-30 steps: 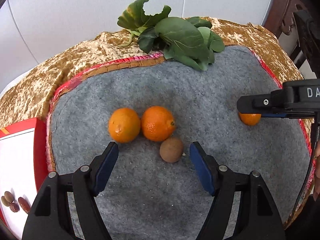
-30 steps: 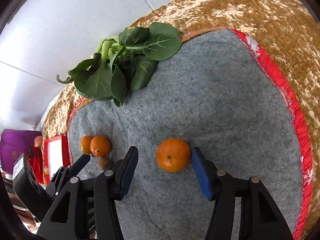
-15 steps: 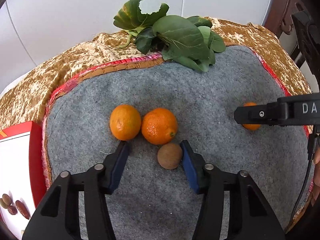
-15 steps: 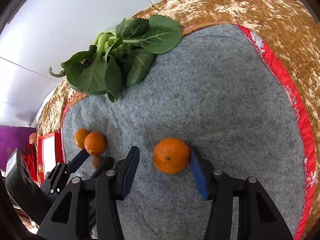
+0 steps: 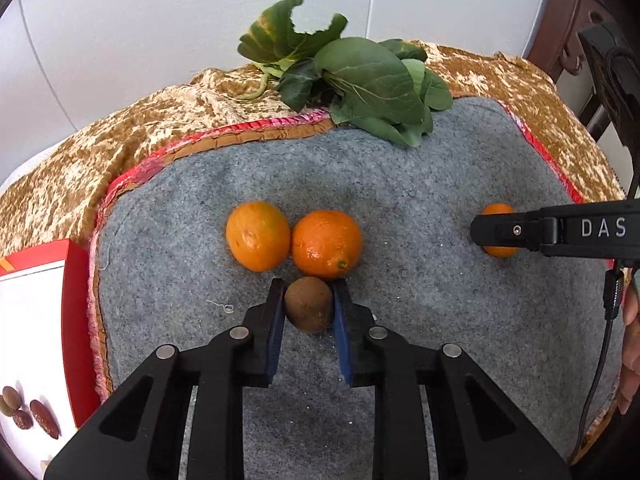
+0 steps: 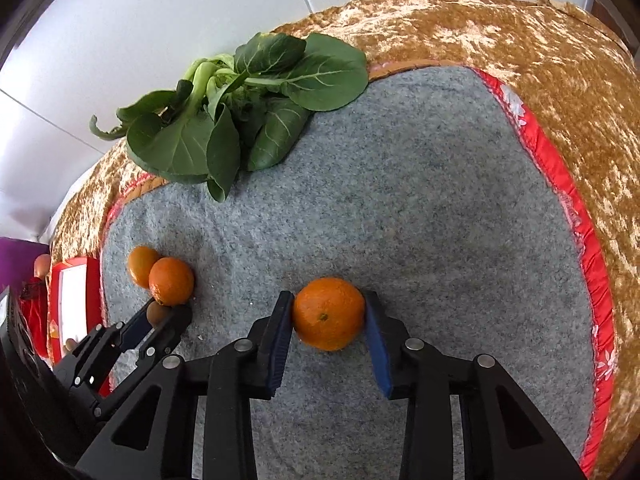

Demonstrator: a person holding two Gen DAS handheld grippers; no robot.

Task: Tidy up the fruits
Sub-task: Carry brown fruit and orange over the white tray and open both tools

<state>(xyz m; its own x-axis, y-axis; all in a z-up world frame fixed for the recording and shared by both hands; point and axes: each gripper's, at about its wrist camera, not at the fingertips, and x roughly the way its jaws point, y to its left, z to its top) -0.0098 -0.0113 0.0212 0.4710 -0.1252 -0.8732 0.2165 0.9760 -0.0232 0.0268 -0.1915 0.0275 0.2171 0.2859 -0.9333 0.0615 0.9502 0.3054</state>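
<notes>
In the left wrist view my left gripper (image 5: 308, 300) is shut on a brown kiwi (image 5: 309, 304) that rests on the grey felt mat (image 5: 400, 208). Two oranges (image 5: 258, 235) (image 5: 327, 243) lie side by side just beyond it. In the right wrist view my right gripper (image 6: 328, 316) is shut on a small orange (image 6: 329, 313) on the mat. That orange also shows in the left wrist view (image 5: 496, 210), partly behind the right gripper's finger. The left gripper and the kiwi (image 6: 156, 313) show at the left of the right wrist view.
A bunch of leafy greens (image 5: 360, 80) lies at the mat's far edge. A red and white box (image 5: 36, 320) with dates on it stands left of the mat. Gold cloth (image 6: 520, 40) surrounds the red-trimmed mat.
Both grippers have closed from wide open: the left one onto the kiwi, the right one onto the small orange. Both moved slightly forward.
</notes>
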